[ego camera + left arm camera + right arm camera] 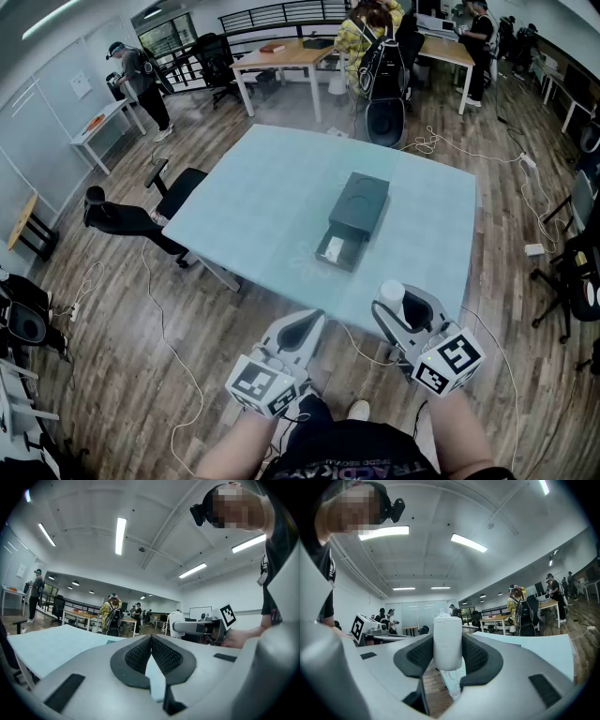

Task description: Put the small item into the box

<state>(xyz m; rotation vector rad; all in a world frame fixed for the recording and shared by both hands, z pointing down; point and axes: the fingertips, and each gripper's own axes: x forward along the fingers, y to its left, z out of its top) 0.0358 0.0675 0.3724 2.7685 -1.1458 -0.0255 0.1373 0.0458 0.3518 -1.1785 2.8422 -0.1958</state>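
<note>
On the pale blue table (pixel 253 202), a dark box (pixel 358 204) has its tray pulled out toward 6 o'clock, with a white piece (pixel 334 248) lying inside. Both grippers are held level off the table's near edge: the left gripper (pixel 306 326) at 7 o'clock from the box, jaws pressed together and empty, and the right gripper (pixel 397 306) at 5 o'clock. The right gripper pinches the small item (pixel 447 641), a plain white upright cylinder.

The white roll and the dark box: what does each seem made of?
The white roll looks matte and soft, perhaps gauze or cloth: its ends look frayed. The dark box looks matte, stiff, sharp-edged: cardboard or plastic, unclear.
</note>
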